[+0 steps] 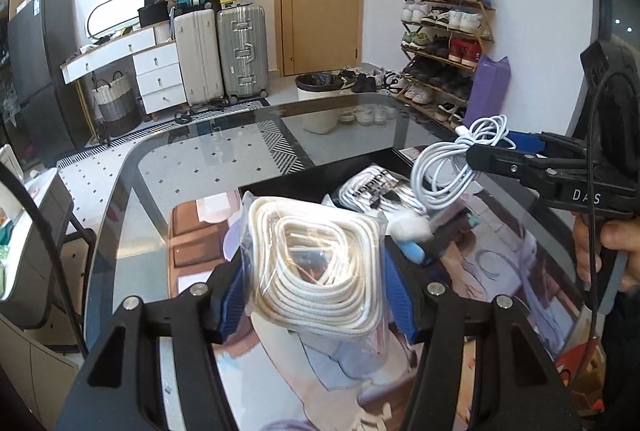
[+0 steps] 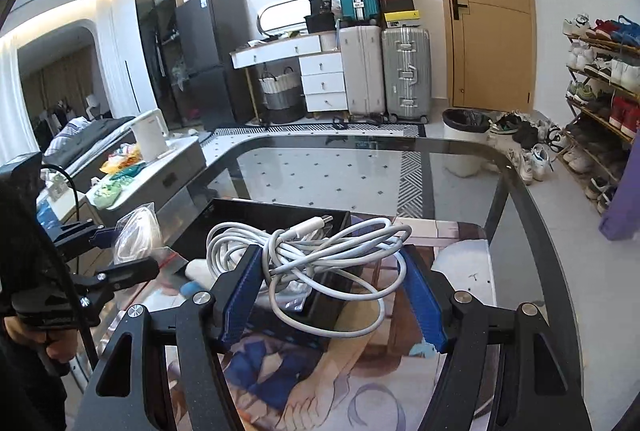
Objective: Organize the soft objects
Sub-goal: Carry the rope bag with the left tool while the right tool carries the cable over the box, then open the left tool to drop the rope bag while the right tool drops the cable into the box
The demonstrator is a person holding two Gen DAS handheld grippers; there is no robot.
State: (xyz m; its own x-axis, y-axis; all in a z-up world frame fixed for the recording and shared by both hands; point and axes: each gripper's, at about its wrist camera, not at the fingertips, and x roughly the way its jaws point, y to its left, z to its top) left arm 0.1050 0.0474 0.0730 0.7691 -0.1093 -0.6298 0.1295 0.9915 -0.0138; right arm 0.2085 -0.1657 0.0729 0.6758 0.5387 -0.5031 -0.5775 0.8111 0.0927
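My left gripper (image 1: pixel 316 283) is shut on a clear plastic bag of coiled white rope (image 1: pixel 316 263), held above the glass table. Its blue pads (image 1: pixel 400 295) press both sides of the bag. In the right wrist view that bag (image 2: pixel 138 235) shows at the left, between the left gripper's fingers. My right gripper (image 2: pixel 332 287) is shut on a bundle of white charging cable (image 2: pixel 320 251), lifted over the black tray (image 2: pixel 280 215). In the left wrist view the cable (image 1: pixel 456 163) hangs from the right gripper (image 1: pixel 476 155). The tray (image 1: pixel 288 179) holds a packaged white item (image 1: pixel 372 191).
A printed mat (image 1: pixel 500 263) covers the near part of the glass table (image 2: pixel 340 159). A white cotton ball (image 1: pixel 408 225) and a light blue object (image 1: pixel 416 251) lie beside the tray. Suitcases (image 2: pixel 384 67), a shoe rack (image 1: pixel 444 43) and a bin (image 2: pixel 466 139) stand beyond the table.
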